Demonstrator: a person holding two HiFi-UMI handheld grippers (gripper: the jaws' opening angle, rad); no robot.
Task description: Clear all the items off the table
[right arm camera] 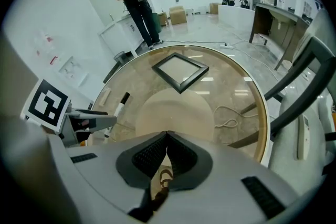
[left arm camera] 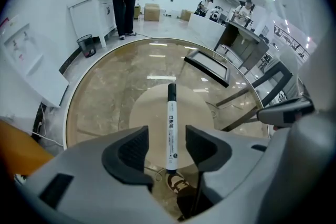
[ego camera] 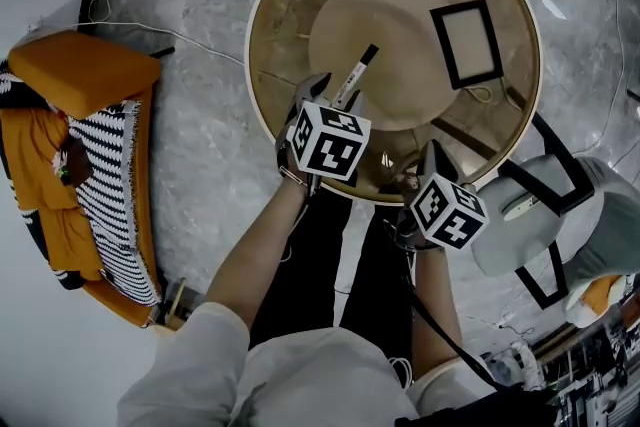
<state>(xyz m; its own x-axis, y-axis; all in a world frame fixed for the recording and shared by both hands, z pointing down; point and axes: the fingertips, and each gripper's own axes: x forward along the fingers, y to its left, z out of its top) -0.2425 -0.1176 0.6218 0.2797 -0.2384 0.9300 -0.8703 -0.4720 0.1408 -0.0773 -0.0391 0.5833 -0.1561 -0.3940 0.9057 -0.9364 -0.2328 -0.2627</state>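
Left gripper view alone shows marker between jaws.

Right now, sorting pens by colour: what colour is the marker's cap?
Black cap, clearest in left gripper view.

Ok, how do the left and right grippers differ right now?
The left gripper has its jaws apart; the right gripper has its jaws closed together. The left gripper straddles the marker lying on the table, pads not touching it; the right gripper has nothing between its jaws. Both point down at the round glass table near its closer edge.
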